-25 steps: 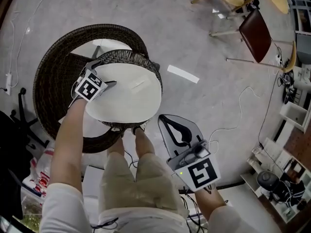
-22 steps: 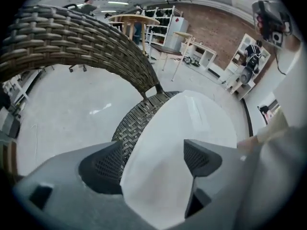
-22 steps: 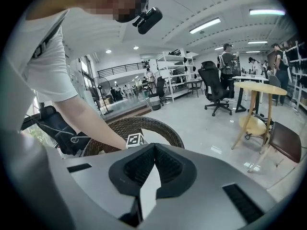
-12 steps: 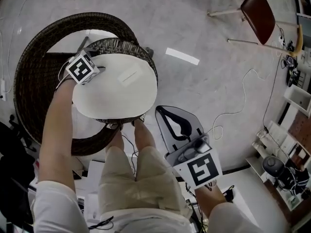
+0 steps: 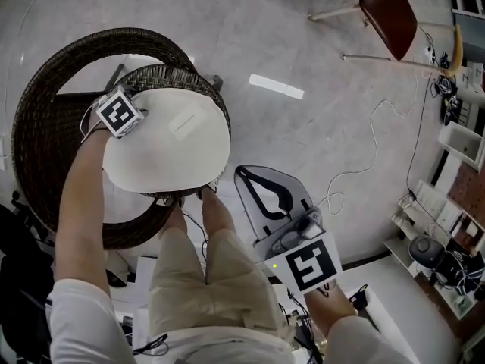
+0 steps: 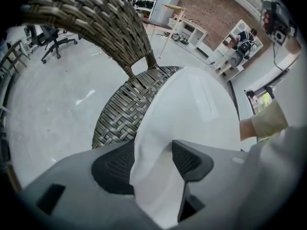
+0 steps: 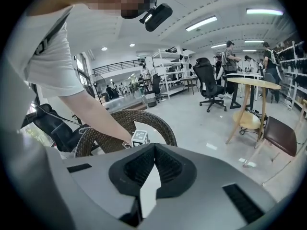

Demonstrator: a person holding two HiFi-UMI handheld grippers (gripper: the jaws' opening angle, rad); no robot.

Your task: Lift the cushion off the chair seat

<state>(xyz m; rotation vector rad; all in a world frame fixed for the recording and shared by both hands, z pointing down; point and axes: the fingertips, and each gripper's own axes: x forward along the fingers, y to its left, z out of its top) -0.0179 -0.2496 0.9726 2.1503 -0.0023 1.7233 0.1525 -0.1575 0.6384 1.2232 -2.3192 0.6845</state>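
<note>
L tongs [image 6: 152,164] clenched on cushion [image 5: 170,146] edge. Jaws have just been closing, white fabric bunched btwn both pads. Cushion lies flat on chair [image 5: 42,127] seat and covers nearly all of it; woven seat rim shows round its far side. Grip is on the backrest side of the seat. Backrest arc curves close behind L tongs, and the L arm comes in over that wicker ring.

R tongs [image 7: 154,150] clenched, tips touching, nothing in them. Held off the chair's front-right, over the floor, near the person's knee. Legs [image 5: 201,256] are right at the chair front, feet at the seat rim.

Around the chair:
- tape strip [image 5: 276,86] on floor, just past the seat
- white cable [image 5: 371,146] on floor, further out on the same side
- red-seat chair [image 5: 388,7] well apart, far side
- shelves w/ clutter [image 5: 447,241] well apart, beyond R tongs
- office chair [image 7: 209,80] far beyond, seen only in right gripper view
</note>
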